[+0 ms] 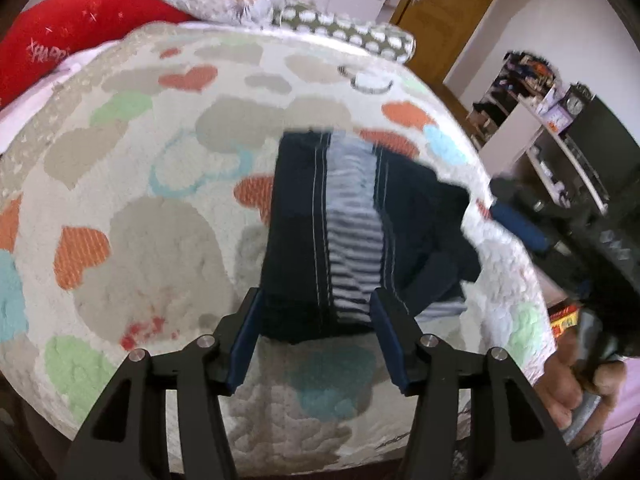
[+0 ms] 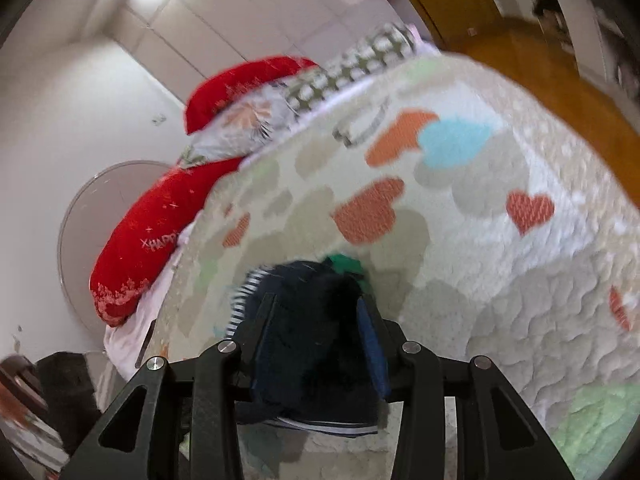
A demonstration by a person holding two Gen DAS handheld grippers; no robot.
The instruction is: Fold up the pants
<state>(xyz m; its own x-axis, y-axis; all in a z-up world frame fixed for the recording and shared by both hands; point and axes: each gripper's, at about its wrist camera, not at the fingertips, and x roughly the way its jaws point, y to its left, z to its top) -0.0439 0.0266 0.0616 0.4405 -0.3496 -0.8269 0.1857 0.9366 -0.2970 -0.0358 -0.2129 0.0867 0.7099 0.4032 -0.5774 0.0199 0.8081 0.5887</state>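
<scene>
Navy knit pants (image 1: 352,216) on quilted bed (image 1: 140,220), soft, limp, light. Your left gripper (image 1: 318,312) open over hem; right gripper (image 2: 316,332) seemingly clamped on bunched fabric. Grip doubled edges.

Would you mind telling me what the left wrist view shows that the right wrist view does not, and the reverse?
Only the left wrist view shows the left gripper, jaws apart over the near end of the navy pants and their striped panel, the person's hand holding the other tool, and the shelves. Only the right wrist view shows the right gripper closed on bunched navy fabric, a green scrap and a round white panel. Both show the heart-print quilt, red pillows and the wooden door.
</scene>
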